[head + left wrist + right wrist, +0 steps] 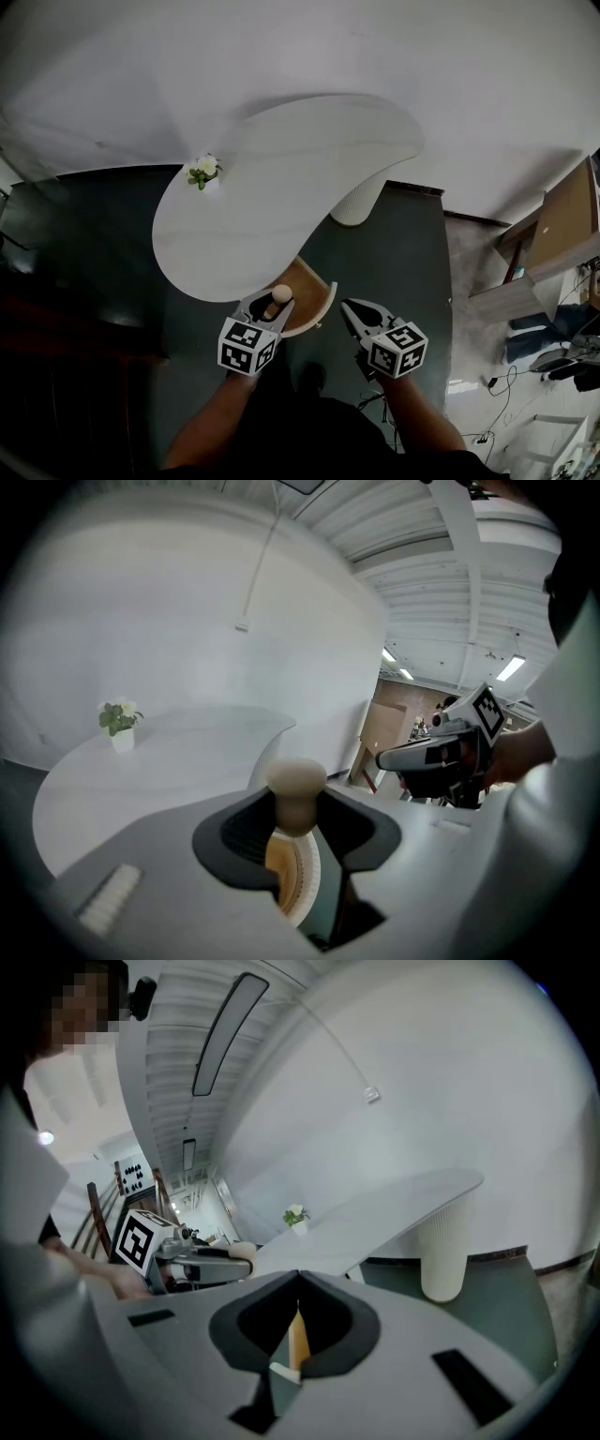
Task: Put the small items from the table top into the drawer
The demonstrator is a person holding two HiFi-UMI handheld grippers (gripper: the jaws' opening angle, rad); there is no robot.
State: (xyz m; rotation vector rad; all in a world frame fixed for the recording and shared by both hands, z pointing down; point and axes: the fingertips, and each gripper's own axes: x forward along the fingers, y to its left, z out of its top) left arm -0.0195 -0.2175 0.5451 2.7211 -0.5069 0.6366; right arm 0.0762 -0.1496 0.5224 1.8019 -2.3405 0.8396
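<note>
— Surface and room, left to right?
— Upper left of the head view: a small potted plant [203, 172] at the left edge of a white curved table [281, 178]. A ribbed white leg [359, 202] stands under its right part. Dark green floor [408, 253] lies around it, with wooden furniture [562, 225] at the far right. Below the table's near edge is an open drawer [323, 314] with a wood interior.
— The item's heading?
— A wooden peg [281, 292] with a round head. Its long axis tilts up and slightly right in the frame, head uppermost, over the drawer.
— Position against the tongs?
— Left tongs [270, 304]: clamped on the peg's stem, with the head protruding past the tips. Right tongs [347, 306]: closed, nothing between them, just right of the drawer and apart from the peg.
</note>
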